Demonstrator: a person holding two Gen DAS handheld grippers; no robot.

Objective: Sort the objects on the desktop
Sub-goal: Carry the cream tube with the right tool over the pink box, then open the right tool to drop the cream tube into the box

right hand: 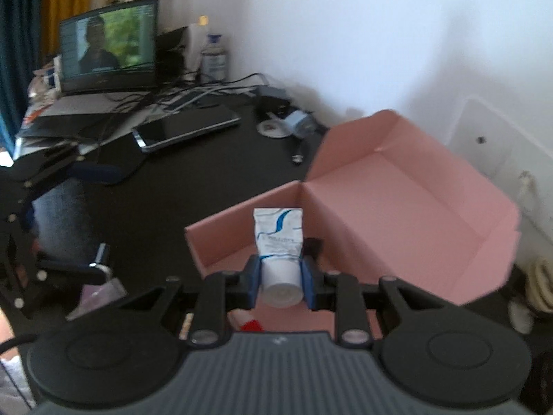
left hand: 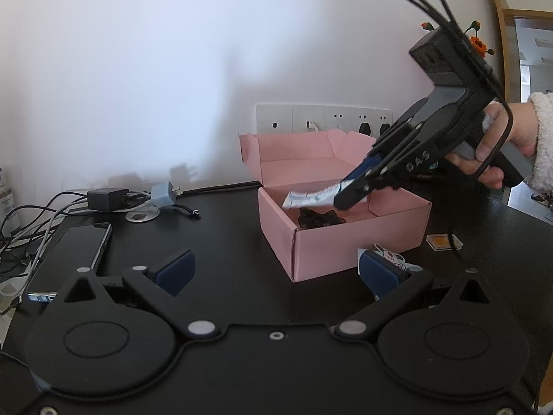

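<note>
An open pink cardboard box (left hand: pixel 345 242) stands on the black desk, its lid flap leaning back toward the wall. My right gripper (right hand: pixel 280 278) is shut on a small white tube with a blue swirl (right hand: pixel 279 242), cap end between the blue pads. In the left wrist view that right gripper (left hand: pixel 340 196) tilts down over the box and the tube (left hand: pixel 307 199) hangs above its inside. A dark item (left hand: pixel 316 219) lies on the box floor. My left gripper (left hand: pixel 276 273) is open in front of the box, nothing between its fingers.
A phone (left hand: pixel 74 256) lies at the left, with chargers and tangled cables (left hand: pixel 107 199) behind it. A cartoon sticker (left hand: pixel 389 257) and a small yellow item (left hand: pixel 442 241) lie by the box. A laptop (right hand: pixel 107 43) and a bottle (right hand: pixel 214 57) stand far back. Wall sockets (left hand: pixel 325 117) sit behind the box.
</note>
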